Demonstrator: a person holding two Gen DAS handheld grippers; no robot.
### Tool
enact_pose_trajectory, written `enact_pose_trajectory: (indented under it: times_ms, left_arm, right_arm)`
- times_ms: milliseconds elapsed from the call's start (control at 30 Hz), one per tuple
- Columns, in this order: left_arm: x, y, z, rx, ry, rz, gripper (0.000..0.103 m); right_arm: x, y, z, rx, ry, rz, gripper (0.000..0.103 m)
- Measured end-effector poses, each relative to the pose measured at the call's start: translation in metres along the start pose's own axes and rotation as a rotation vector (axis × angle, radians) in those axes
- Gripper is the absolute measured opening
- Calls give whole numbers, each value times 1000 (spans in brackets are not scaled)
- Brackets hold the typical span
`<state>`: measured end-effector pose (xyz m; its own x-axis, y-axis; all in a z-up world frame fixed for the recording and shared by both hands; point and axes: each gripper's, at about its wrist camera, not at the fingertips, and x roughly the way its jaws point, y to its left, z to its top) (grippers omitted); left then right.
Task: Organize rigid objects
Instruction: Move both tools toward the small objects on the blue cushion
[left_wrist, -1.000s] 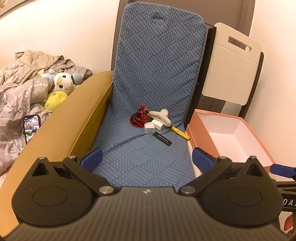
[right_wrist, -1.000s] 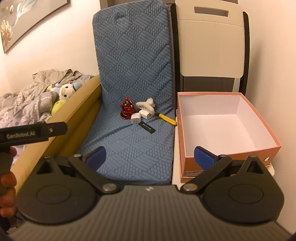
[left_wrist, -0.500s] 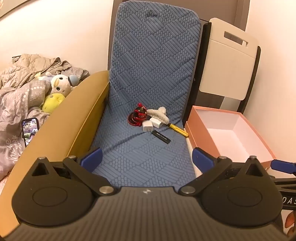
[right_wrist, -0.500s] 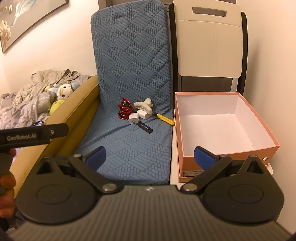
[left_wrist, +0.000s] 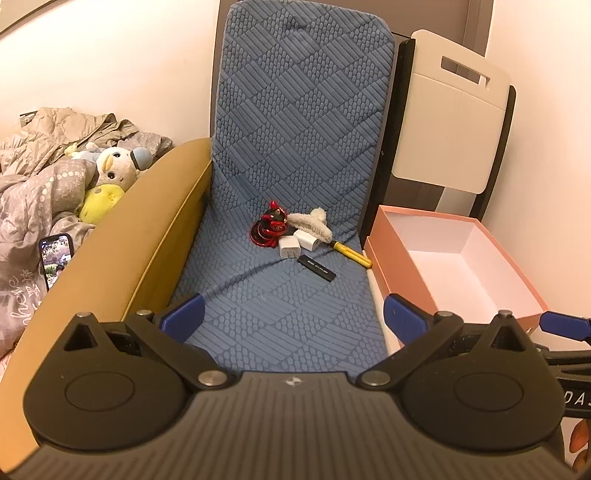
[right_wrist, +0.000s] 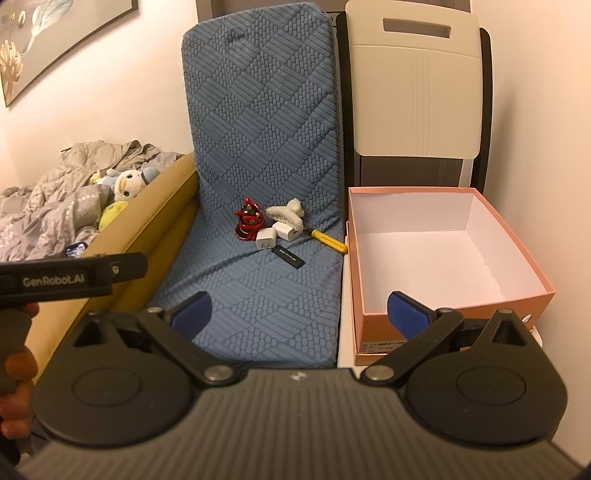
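Blue cushion (left_wrist: 288, 295) carries the small items, clustered well ahead of both jaws, which stand apart and empty. We note the black stick (right_wrist: 288, 256) lies nearest, long axis slanting toward the pink box (right_wrist: 532, 266) at right; right gripper (right_wrist: 298, 314) seems better placed.

Warm indoor light on plain cream walls (right_wrist: 140, 92). Framed picture (right_wrist: 44, 40) upper left. Blue quilted seat cushion (left_wrist: 295, 147) straight ahead, folded white chair (right_wrist: 415, 85) to its right, mustard bed rail (left_wrist: 122, 236) w/ rumpled grey bedding (left_wrist: 33, 199) far left.
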<state>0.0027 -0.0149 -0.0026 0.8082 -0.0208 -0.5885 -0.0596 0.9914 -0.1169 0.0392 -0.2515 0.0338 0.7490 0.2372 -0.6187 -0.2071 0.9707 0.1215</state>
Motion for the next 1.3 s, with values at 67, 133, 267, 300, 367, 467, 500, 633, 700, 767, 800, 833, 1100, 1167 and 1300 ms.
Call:
enact_pose_trajectory:
  times_ms: [67, 133, 267, 300, 367, 467, 500, 633, 700, 767, 800, 833, 1100, 1167, 1300]
  left_arm:
    - [-1, 1, 0, -2, 1, 0, 103]
    - [0, 1, 0, -4, 4, 0, 103]
    - [0, 1, 1, -7, 8, 1, 103]
    - [1, 0, 1, -6, 12, 2, 103]
    - [2, -2, 1, -2, 20, 4, 103]
    - [2, -5, 2, 4, 30, 2, 103]
    - [1, -6, 2, 7, 29, 5, 103]
    - [1, -8, 0, 12, 31, 11, 103]
    - [0, -7, 0, -3, 29, 7, 103]
    - [-1, -6, 1, -16, 29, 4, 103]
    - [-2, -5, 2, -19, 30, 4, 103]
    - [-3, -5, 2, -21, 31, 1, 103]
    - [-3, -1, 1, -34, 31, -13, 103]
    - [-2, 2, 0, -51, 32, -21, 103]
    - [1, 8, -1, -76, 38, -25, 103]
  right_arm:
    - [0, -1, 0, 3, 1, -1, 103]
    - [0, -1, 0, 6, 3, -6, 103]
    - [0, -3, -1, 18, 14, -18, 103]
    - [1, -4, -2, 21, 18, -17, 103]
    - [1, -5, -2, 24, 23, 0, 103]
    - [2, -7, -2, 34, 32, -2, 103]
    - [2, -7, -1, 36, 32, 1, 103]
    - [4, -8, 2, 24, 24, 36, 103]
    - [4, -7, 3, 28, 31, 51, 103]
    - [4, -5, 3, 20, 36, 58, 103]
    - [3, -5, 3, 19, 35, 57, 103]
    - [2, -4, 3, 21, 34, 58, 103]
    - [0, -3, 2, 35, 40, 71, 101]
    - [1, -2, 2, 36, 42, 76, 100]
    - [5, 0, 1, 35, 49, 75, 100]
